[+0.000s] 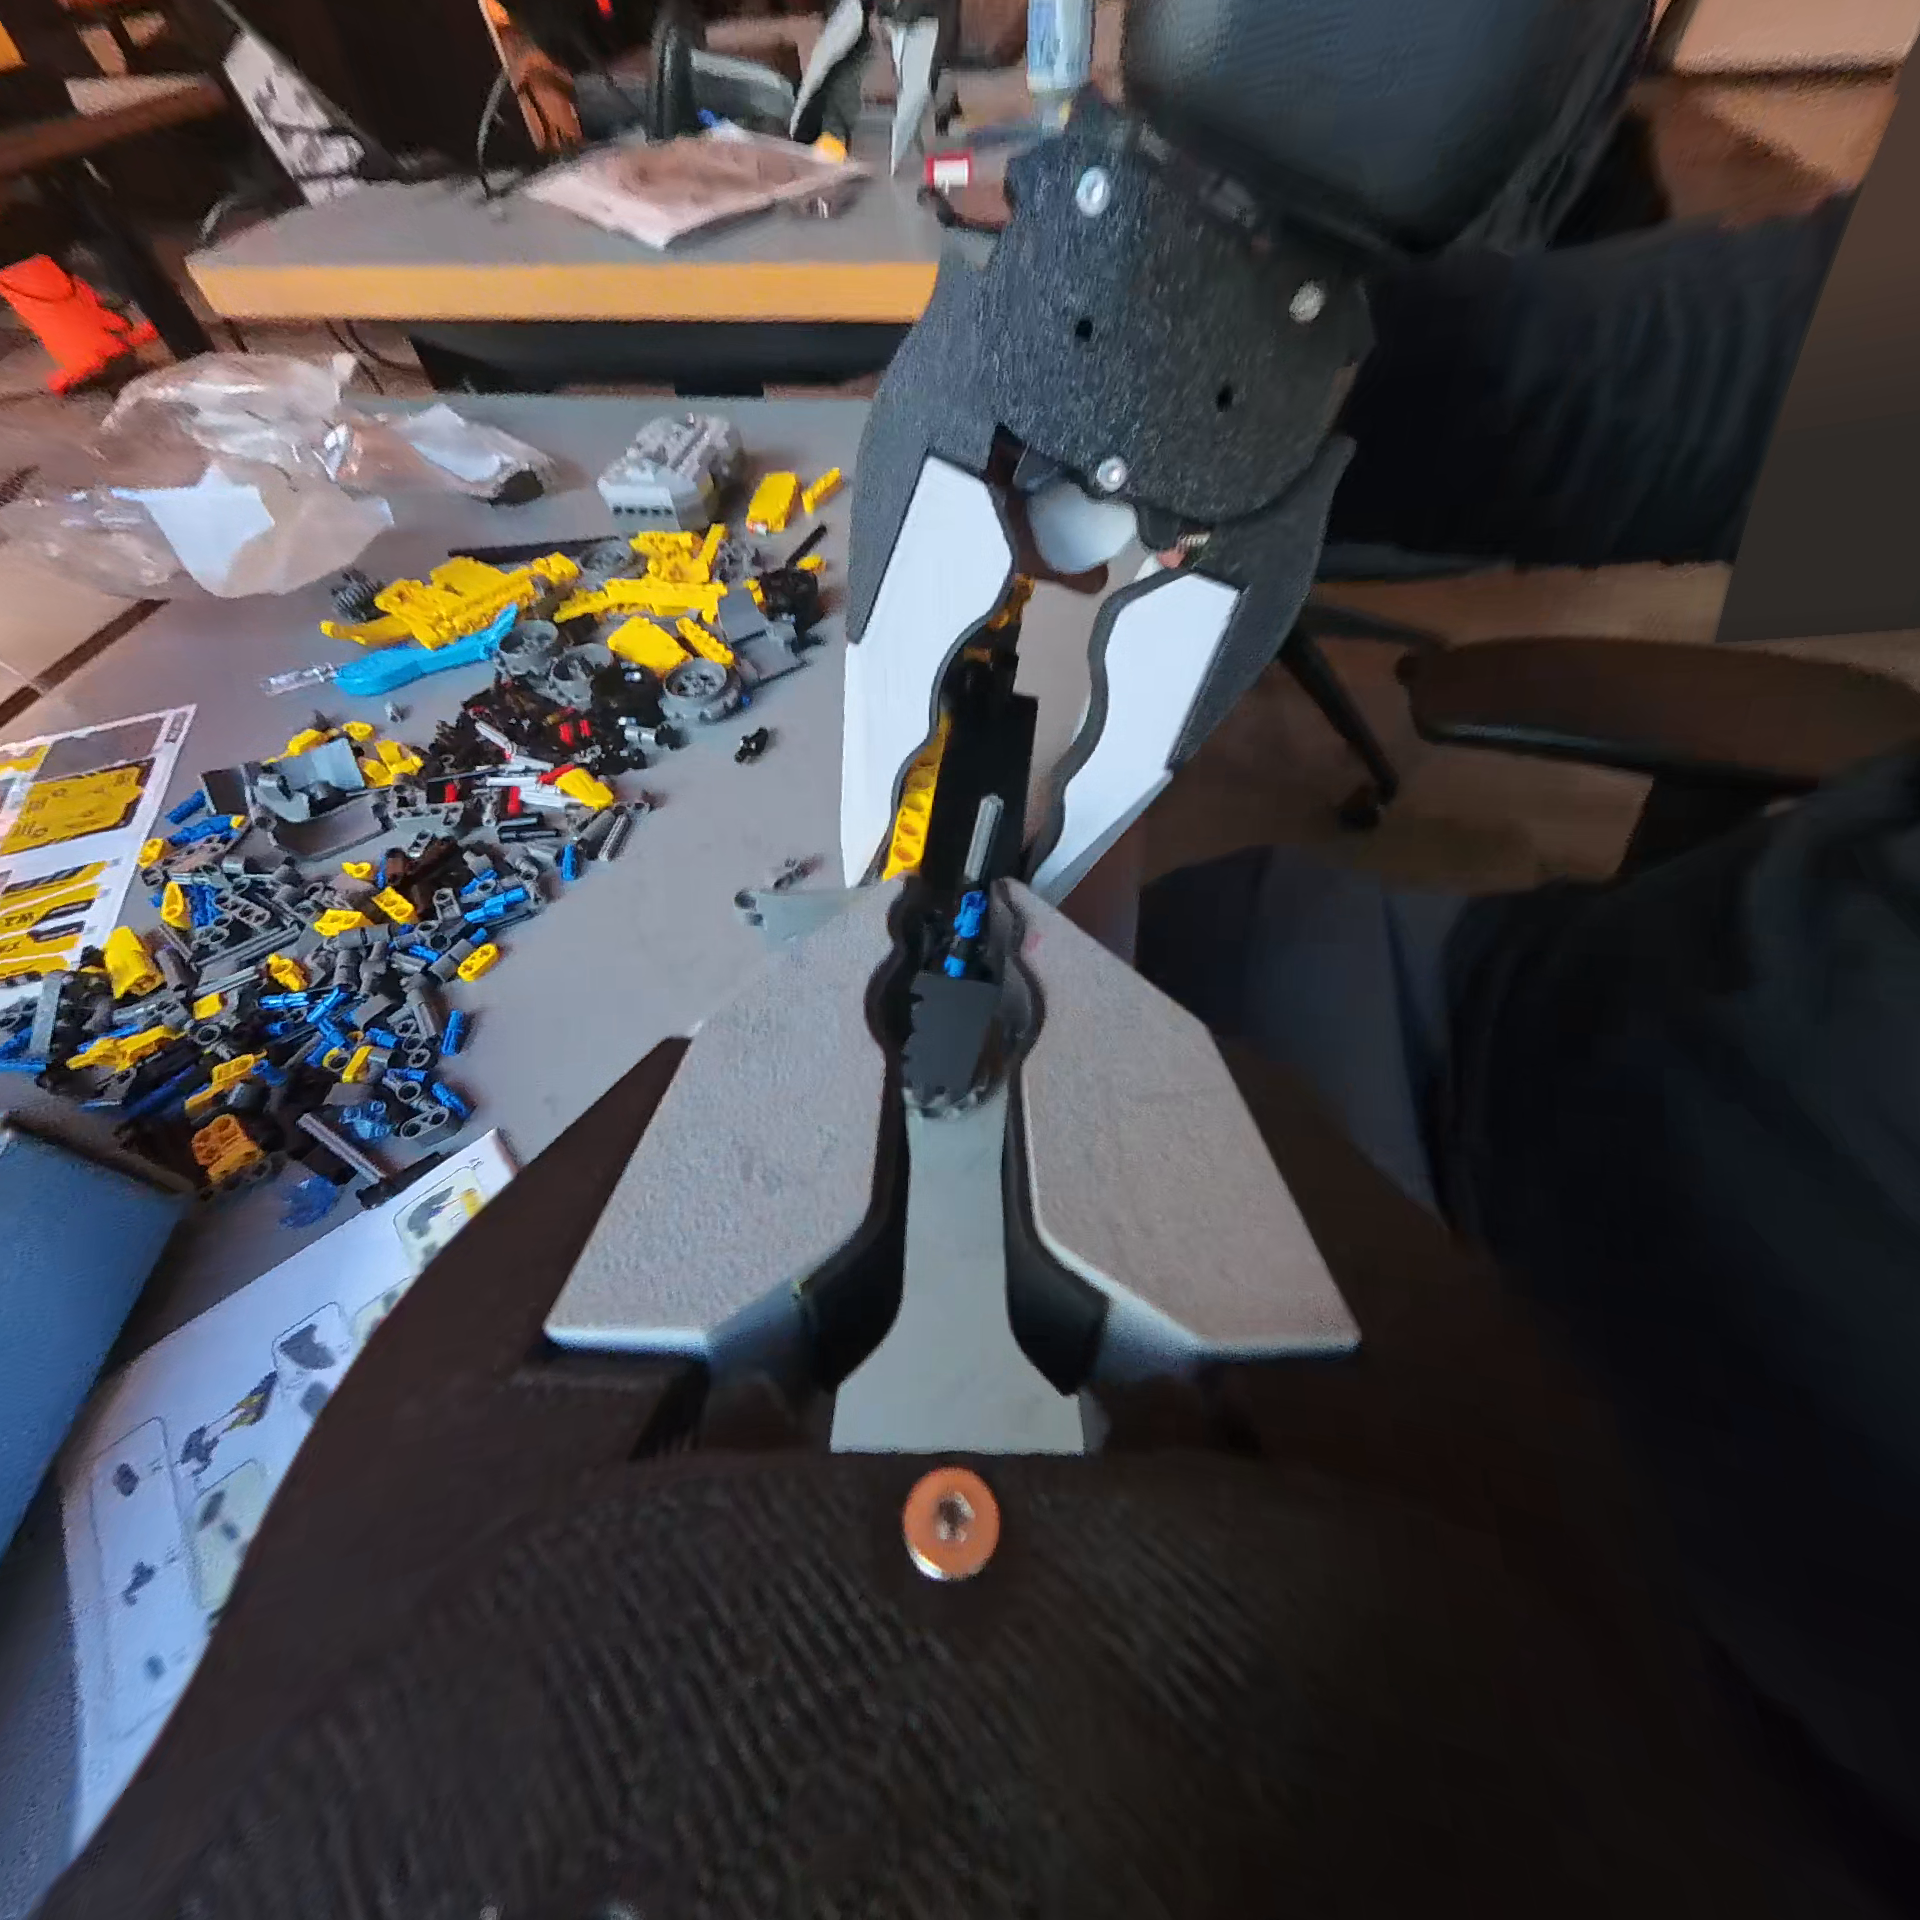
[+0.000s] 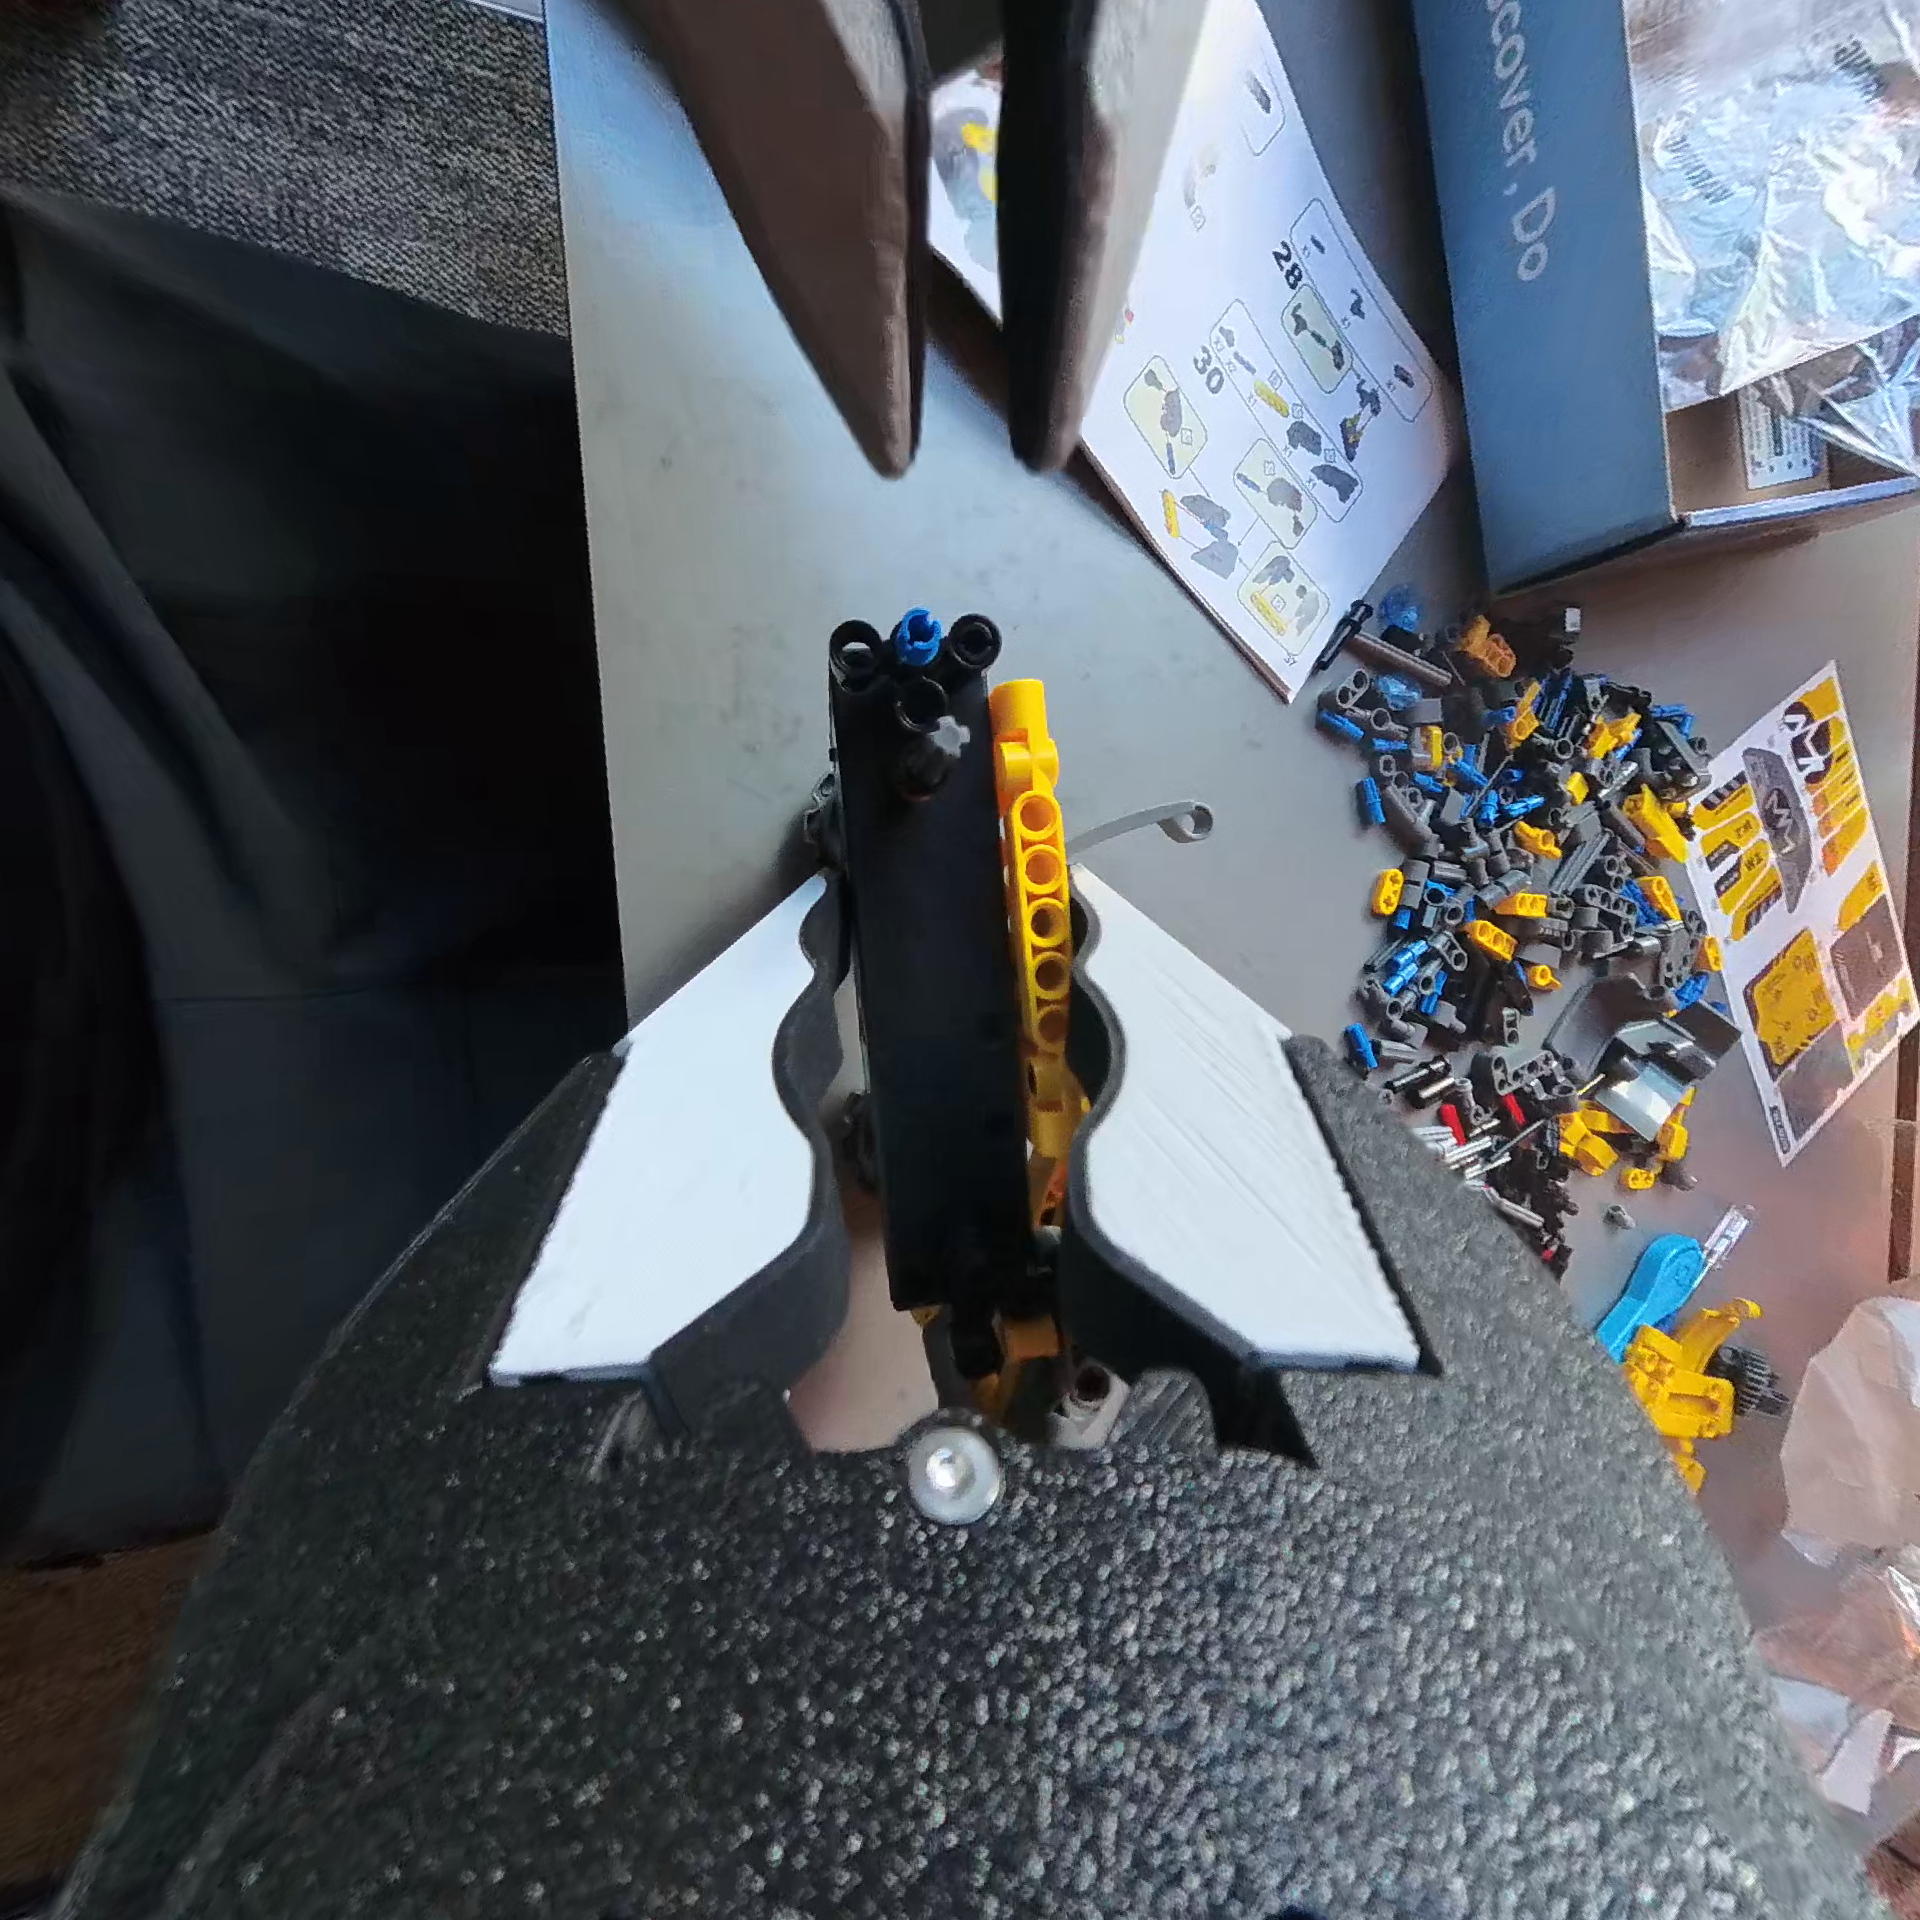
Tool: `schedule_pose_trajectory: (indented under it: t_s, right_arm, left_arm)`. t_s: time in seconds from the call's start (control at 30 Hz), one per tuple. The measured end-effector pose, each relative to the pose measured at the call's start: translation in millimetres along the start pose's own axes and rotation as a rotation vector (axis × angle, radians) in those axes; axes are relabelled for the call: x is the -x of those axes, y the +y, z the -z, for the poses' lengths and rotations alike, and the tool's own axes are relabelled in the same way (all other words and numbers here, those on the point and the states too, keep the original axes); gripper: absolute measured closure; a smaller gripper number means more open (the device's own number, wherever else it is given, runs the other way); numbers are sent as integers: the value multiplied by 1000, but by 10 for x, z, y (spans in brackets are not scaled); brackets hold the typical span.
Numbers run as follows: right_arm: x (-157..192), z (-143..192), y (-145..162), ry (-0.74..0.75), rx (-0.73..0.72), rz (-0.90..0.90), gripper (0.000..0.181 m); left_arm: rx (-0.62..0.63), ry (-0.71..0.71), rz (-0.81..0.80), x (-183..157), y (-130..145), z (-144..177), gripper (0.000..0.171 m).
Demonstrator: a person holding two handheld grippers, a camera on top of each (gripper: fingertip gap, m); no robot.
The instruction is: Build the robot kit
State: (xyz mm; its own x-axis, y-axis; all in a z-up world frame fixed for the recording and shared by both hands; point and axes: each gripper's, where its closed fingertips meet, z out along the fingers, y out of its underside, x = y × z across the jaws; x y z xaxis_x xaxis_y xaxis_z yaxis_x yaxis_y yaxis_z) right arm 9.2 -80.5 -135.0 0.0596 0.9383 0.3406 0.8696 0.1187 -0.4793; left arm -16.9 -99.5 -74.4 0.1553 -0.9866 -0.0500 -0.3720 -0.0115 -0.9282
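1. Right hand-held gripper (image 2: 956, 894): the white fingers with black wavy pads are clamped on a long black beam-and-panel toy-brick assembly (image 2: 925, 987). A yellow holed plastic beam (image 2: 1039, 914) is fixed along one side of it. The assembly stands out past the fingertips, above the edge of the flat grey surface (image 2: 727, 520). A small blue plastic pin (image 2: 914, 629) sits in its far end.
2. Left hand-held gripper (image 2: 966, 457): the dark fingers stand a narrow gap apart. Nothing shows between them in the right wrist view. The tips point at the pinned end of the assembly, near it but apart.
3. A thin grey curved plastic piece (image 2: 1143, 826) lies just beside the assembly.
4. State of build: one short section is joined. A large heap of loose blue, yellow, grey and black plastic pieces (image 1: 312, 935) is unsorted on the surface.
5. Further out are an open white instruction booklet (image 2: 1247, 416), a blue cardboard box (image 2: 1538, 312), a yellow sticker sheet (image 2: 1808, 914) and crumpled clear plastic bags (image 1: 208, 488).
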Motion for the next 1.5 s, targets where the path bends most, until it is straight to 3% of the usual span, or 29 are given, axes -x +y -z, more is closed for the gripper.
schedule_pose_trajectory:
  t_s: [0.1,0.37,0.8,1.27,1.3,1.37,1.5]
  right_arm:
    - [7,4,0,7,-5,8,141]
    - [13,7,1,9,-13,20,142]
    - [17,-2,-1,17,-9,32,142]
    - [-6,-19,-6,-11,5,8,142]
    - [-1,-14,-8,-7,2,12,142]
    - [9,-4,-8,6,-5,26,142]
    - [-12,18,10,90,-13,83,143]
  left_arm:
    - [79,-6,-22,13,81,-88,162]
    - [129,8,-27,-15,139,-141,157]
    - [81,68,-38,-11,151,-151,162]
    - [-94,135,116,31,120,-118,161]
    - [-104,137,119,24,115,-105,160]
    - [-112,107,132,65,143,-68,133]
    - [-160,47,90,84,218,42,125]
